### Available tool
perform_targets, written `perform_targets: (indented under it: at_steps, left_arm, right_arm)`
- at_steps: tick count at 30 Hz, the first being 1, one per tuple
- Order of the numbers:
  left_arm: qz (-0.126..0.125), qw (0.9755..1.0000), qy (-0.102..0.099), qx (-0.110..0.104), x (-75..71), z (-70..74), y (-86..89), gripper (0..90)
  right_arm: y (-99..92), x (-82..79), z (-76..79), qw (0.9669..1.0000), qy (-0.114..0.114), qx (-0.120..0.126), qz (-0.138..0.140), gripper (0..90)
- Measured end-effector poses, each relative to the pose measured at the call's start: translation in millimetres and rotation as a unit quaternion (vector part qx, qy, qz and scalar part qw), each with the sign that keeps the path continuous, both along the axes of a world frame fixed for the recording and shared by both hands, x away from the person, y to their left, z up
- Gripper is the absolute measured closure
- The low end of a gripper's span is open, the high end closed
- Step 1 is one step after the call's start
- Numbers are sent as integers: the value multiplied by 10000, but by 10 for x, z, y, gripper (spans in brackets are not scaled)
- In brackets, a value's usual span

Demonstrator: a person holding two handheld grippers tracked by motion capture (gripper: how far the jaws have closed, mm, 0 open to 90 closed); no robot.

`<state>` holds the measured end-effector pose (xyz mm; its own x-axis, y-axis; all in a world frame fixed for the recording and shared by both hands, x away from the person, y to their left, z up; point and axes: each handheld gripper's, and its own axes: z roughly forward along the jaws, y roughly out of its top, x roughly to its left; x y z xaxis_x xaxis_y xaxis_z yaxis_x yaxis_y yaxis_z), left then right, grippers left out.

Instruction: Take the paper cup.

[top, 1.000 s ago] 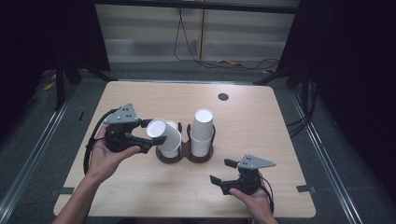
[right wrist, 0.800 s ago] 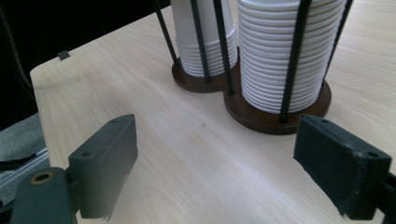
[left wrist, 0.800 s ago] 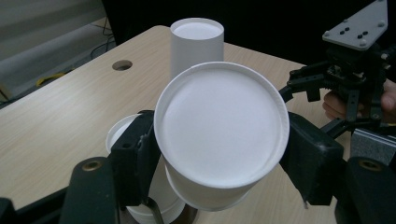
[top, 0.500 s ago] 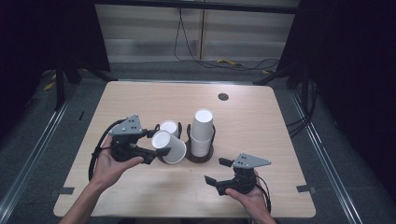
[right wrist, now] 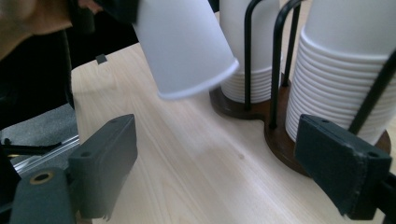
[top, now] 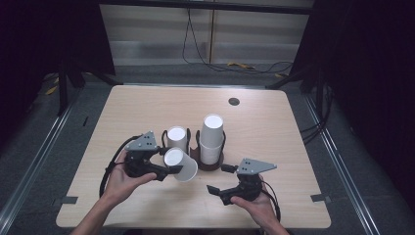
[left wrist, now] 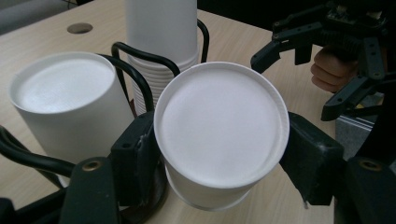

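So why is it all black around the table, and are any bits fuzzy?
High view: light falls on the table, the room around it stays dark, and the cup tops glare white. Left gripper view: the held cup is sharp, while the other claw behind looks softer. Right gripper view: its own black pads at the bottom are blurred, and the cup stacks are clearer.

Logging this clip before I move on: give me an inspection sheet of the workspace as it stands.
Surface: pale wooden table with a round dark grommet.
Job's things: one white paper cup, tilted, off the table; two cup stacks upside down in a dark wire holder.
Clutter: nothing seen.
Grippers: left gripper shut on the paper cup; right gripper open, empty, near the holder.
Cables: one trails from each gripper; more lie on the floor behind.
Surroundings: dark curtains, grey floor.
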<state>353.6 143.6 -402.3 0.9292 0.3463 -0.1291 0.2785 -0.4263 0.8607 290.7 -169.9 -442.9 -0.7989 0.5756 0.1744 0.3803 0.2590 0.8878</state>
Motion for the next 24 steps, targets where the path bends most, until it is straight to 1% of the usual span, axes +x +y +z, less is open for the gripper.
perform_targets:
  at_steps: [2, 3, 5, 6, 7, 8, 9, 10, 11, 12, 13, 15, 17, 18, 19, 20, 22, 23, 24]
  left_arm:
    - [-9, 10000, -14, 18, -2, -38, -20, 333]
    - [-24, 10000, 40, -36, -4, -50, -23, 333]
    - [-31, 9999, 64, -82, -10, -69, -39, 334]
    - [-76, 9999, 83, -103, -11, -80, -45, 334]
    - [-111, 9997, 138, -180, -16, -93, -52, 334]
    - [-139, 9996, 150, -212, -15, -103, -59, 334]
    - [-156, 9996, 177, -174, -21, -107, -68, 334]
    - [-190, 9994, 201, -186, -28, -110, -71, 334]
    - [-214, 9992, 239, -248, -36, -112, -75, 334]
    - [-229, 9992, 223, -222, -45, -105, -77, 334]
    - [-243, 9992, 210, -246, -54, -97, -84, 334]
    - [-292, 9987, 256, -337, -66, -83, -101, 334]
    - [-343, 9986, 235, -316, -85, -71, -122, 335]
    - [-354, 9985, 245, -340, -98, -69, -136, 334]
    - [-367, 9985, 211, -351, -108, -69, -151, 335]
    - [-406, 9985, 192, -302, -117, -71, -168, 335]
    - [-402, 9984, 229, -334, -130, -82, -200, 335]
    - [-450, 9982, 256, -316, -130, -86, -215, 335]
    - [-455, 9982, 227, -311, -136, -88, -229, 335]
  right_arm:
    - [23, 8, 13, 10000, -32, 17, 67, 132]
    - [40, 14, 18, 9999, -38, 30, 94, 132]
    - [76, 28, 21, 9999, -64, 45, 144, 132]
    - [95, 38, 21, 9998, -76, 52, 177, 131]
    - [117, 45, 20, 9997, -90, 48, 213, 131]
    - [137, 54, 16, 9996, -141, 57, 251, 131]
    - [154, 59, 11, 9995, -144, 57, 269, 132]
    - [168, 67, 0, 9994, -144, 78, 321, 131]
    - [178, 67, -14, 9993, -134, 102, 341, 132]
    - [183, 66, -33, 9991, -164, 128, 359, 132]
    - [186, 63, -55, 9990, -165, 158, 377, 132]
    - [210, 57, -79, 9988, -138, 100, 457, 134]
    - [228, 49, -78, 9987, -224, 133, 434, 134]
    - [234, 50, -76, 9986, -240, 135, 446, 136]
    - [240, 47, -77, 9985, -293, 124, 435, 137]
    - [243, 48, -78, 9985, -346, 113, 413, 137]
    - [248, 60, -87, 9982, -360, 128, 471, 137]
    - [258, 59, -99, 9982, -350, 136, 478, 138]
    - [258, 59, -99, 9982, -350, 136, 478, 138]
